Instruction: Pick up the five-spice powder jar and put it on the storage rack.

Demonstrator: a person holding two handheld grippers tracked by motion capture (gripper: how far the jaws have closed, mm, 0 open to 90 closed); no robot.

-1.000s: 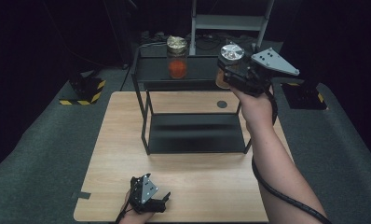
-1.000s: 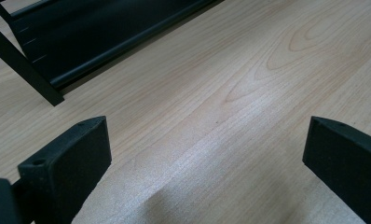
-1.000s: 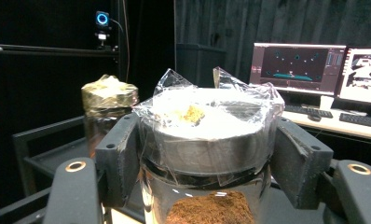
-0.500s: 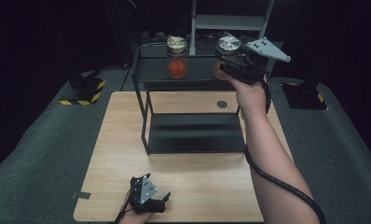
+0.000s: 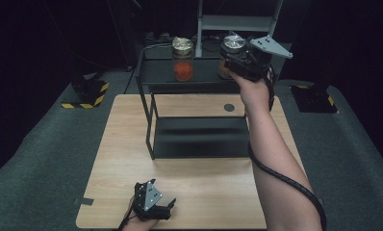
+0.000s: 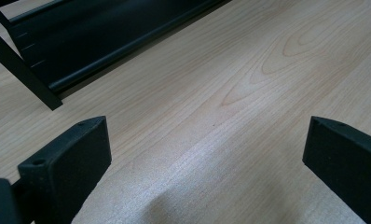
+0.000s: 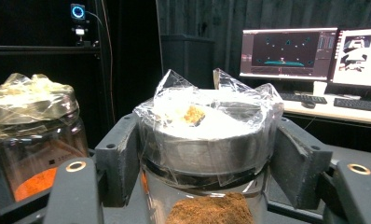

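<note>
My right gripper (image 5: 234, 61) is shut on a glass jar (image 5: 232, 47) with a silver lid under crumpled plastic film and brown powder inside. In the right gripper view the jaws clamp that jar (image 7: 207, 140) just below its lid. The jar is at the right end of the black rack's top shelf (image 5: 156, 72); I cannot tell whether it rests on it. A second jar (image 5: 183, 60) with orange powder stands to its left on the same shelf, the same second jar (image 7: 34, 140) in the right gripper view. My left gripper (image 5: 164, 208) lies open on the table (image 5: 127, 144) near the front edge, with bare wood between its jaws.
The rack's lower shelf (image 5: 199, 139) stretches across the table's middle. A small dark round spot (image 5: 229, 107) marks the table behind it. A yellow-black striped base (image 5: 86, 94) sits on the floor at left. Monitors (image 7: 286, 49) and a keyboard stand beyond the rack.
My right hand has carried the jar farther back and slightly left along the top shelf. The left gripper has stayed where it was.
</note>
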